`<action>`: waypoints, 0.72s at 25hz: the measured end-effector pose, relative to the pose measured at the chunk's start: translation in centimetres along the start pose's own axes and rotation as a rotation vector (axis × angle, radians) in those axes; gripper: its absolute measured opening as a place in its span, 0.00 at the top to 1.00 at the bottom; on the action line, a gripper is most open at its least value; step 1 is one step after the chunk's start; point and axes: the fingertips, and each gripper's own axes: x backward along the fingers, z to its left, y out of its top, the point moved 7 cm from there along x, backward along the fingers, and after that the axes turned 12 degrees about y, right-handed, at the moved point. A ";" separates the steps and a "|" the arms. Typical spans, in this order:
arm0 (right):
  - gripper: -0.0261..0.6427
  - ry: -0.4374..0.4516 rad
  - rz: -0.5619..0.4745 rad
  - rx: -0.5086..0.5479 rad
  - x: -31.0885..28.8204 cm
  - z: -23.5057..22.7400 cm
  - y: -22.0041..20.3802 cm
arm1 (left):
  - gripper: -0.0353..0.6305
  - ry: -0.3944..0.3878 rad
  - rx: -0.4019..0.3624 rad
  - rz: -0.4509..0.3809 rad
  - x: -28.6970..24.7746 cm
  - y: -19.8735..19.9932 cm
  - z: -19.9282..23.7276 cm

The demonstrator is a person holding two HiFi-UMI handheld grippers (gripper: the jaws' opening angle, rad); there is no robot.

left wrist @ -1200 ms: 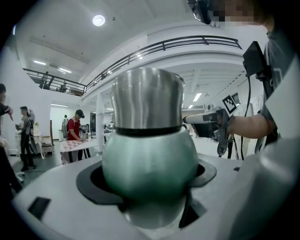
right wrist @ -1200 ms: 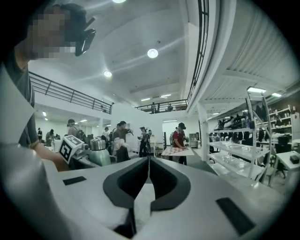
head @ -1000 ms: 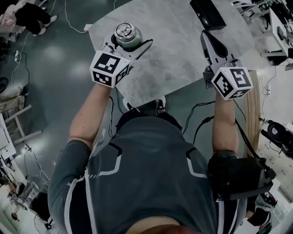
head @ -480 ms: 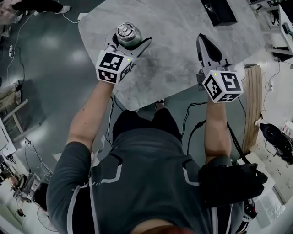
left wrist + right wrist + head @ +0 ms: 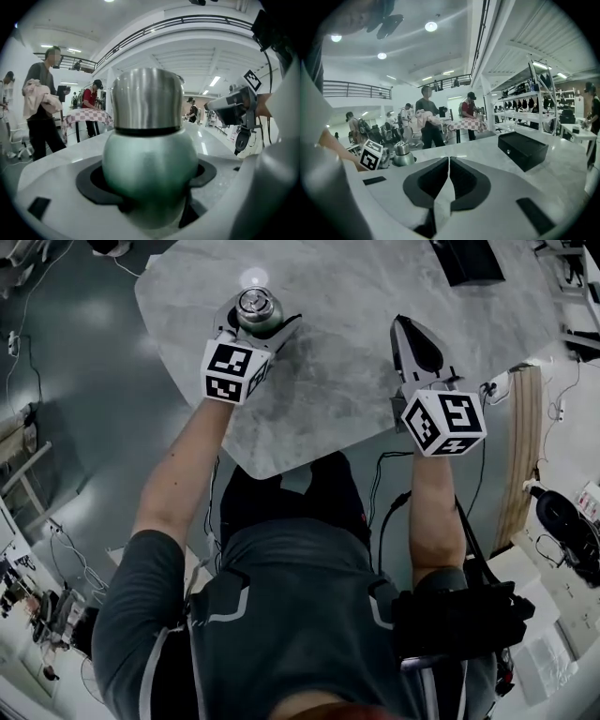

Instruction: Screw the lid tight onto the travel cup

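In the upper left of the head view, the left gripper (image 5: 261, 324) has its jaws pinching the travel cup (image 5: 150, 159) by its rounded green body, one jaw on each side. The cup stands upright with the steel lid (image 5: 147, 98) sitting on top of it. It is over the grey marbled desk (image 5: 337, 381), near the desk's left edge; whether its base touches the desk cannot be told. Right of centre in the same view, the right gripper (image 5: 401, 329) is over the desk, well apart from the cup, its jaws pressed together with nothing between them. A black box (image 5: 522, 149) lies on the desk at the upper right. In both gripper views, people (image 5: 427, 119) stand in the background beyond the desk.
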 end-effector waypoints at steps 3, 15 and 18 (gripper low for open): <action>0.91 -0.007 -0.004 -0.031 -0.5 -0.2 -1.1 | 0.35 0.008 -0.012 0.026 -1.3 -1.4 -0.3; 0.91 0.016 0.030 -0.007 -1.9 -0.3 -2.6 | 0.35 0.012 -0.014 0.042 -3.7 -3.5 -0.2; 0.91 0.024 0.037 0.004 -1.8 -0.6 -2.8 | 0.35 0.018 -0.028 0.044 -3.9 -3.5 -0.5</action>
